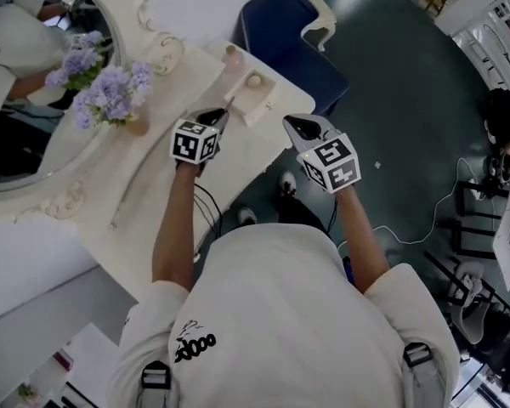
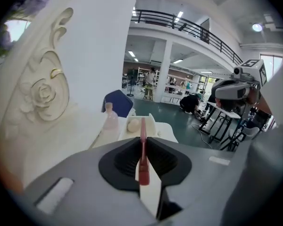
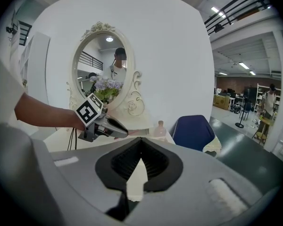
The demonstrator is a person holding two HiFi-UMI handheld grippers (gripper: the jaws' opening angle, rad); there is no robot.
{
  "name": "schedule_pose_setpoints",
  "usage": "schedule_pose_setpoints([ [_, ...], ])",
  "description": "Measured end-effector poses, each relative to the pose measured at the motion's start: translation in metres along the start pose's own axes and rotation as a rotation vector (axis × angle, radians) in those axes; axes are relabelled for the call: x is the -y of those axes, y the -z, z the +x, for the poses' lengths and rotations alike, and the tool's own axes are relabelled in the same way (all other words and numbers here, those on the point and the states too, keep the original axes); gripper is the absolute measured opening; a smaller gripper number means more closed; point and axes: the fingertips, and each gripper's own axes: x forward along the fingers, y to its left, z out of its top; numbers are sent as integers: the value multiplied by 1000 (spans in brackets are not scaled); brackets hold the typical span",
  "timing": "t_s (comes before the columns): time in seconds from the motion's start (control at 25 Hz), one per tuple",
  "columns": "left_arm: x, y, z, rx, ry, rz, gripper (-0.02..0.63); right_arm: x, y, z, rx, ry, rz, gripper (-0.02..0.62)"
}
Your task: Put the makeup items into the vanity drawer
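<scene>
We log the left gripper (image 2: 142, 140) jaws clamped on a slim pink stick (image 2: 143, 169), the open drawer (image 2: 151, 125) at 12 o'clock beyond them, and the right gripper (image 3: 141, 145) jaws together, empty.

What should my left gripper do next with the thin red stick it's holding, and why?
Probably ease the left gripper forward until it is over the open drawer. Its jaws are shut on the red stick, and the drawer, with a round beige puff in it, lies just ahead.
</scene>
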Motion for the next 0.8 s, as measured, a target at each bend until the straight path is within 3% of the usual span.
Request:
schedule_pose_setpoints([
  [0.2, 14, -34, 37, -57, 24, 108, 66, 34, -8, 5, 8, -4, -2, 4],
  [0.4, 16, -43, 76, -137, 39, 192, 66, 67, -9, 13, 8, -4, -2, 3],
  [0.48, 12, -40, 93, -199, 31, 254, 66, 75, -7, 16, 5, -15, -2, 4],
  [0.6, 6, -14, 112, -370, 44, 345, 66, 84, -2, 21, -1, -42, -3, 4],
  [0.68, 8, 2, 121, -458, 71, 352, 66, 91, 2, 24, -8, -60, 4, 3],
  [0.8, 12, 10, 134, -504, 101, 317, 66, 103, 4, 28, -14, -82, 13, 3],
])
